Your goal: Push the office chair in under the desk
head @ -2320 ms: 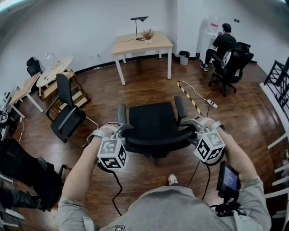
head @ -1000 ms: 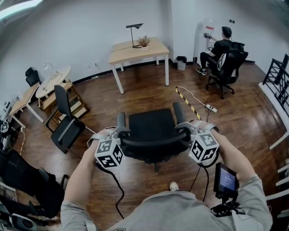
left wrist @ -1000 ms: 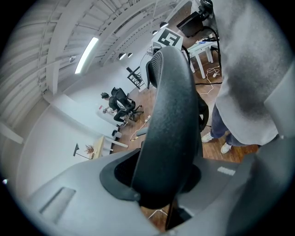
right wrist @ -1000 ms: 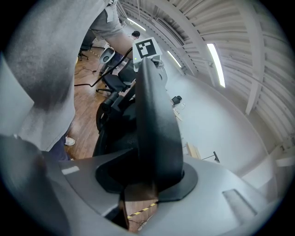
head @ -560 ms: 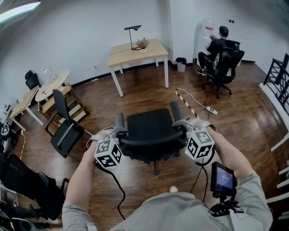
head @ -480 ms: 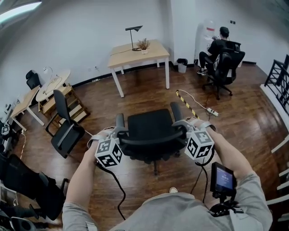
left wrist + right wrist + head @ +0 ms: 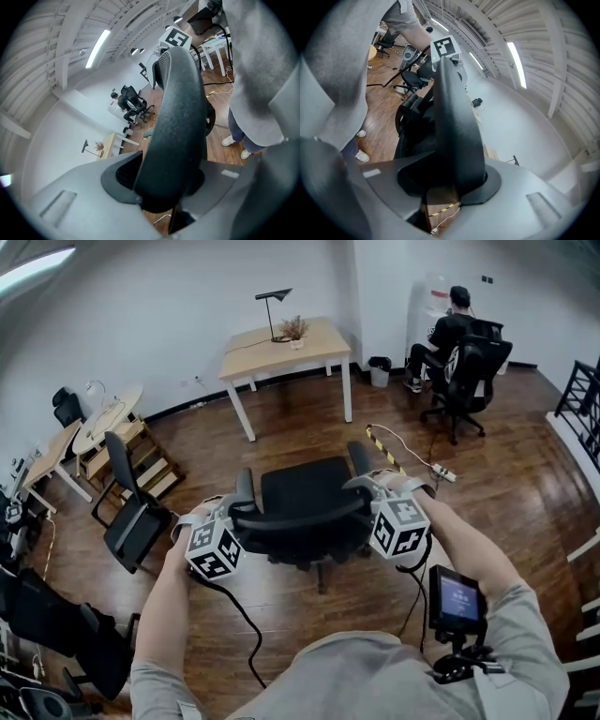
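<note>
A black office chair (image 7: 305, 495) stands in the middle of the wooden floor, its seat facing a light wooden desk (image 7: 305, 339) by the far wall. My left gripper (image 7: 232, 513) is shut on the left end of the backrest's top rim (image 7: 298, 517), and my right gripper (image 7: 364, 488) is shut on the right end. In the left gripper view the black rim (image 7: 176, 117) fills the gap between the grey jaws. The right gripper view shows the same rim (image 7: 452, 126) clamped between its jaws. Open floor lies between chair and desk.
A second black chair (image 7: 129, 514) and a wooden rack (image 7: 142, 448) stand at the left. A striped cable cover (image 7: 382, 444) and a power strip (image 7: 444, 472) lie right of the chair. A person (image 7: 450, 329) sits at the far right. A bin (image 7: 380, 369) stands beside the desk.
Both grippers and the chair between them have moved forward over the floor, toward the desk. The hold on the backrest looks the same.
</note>
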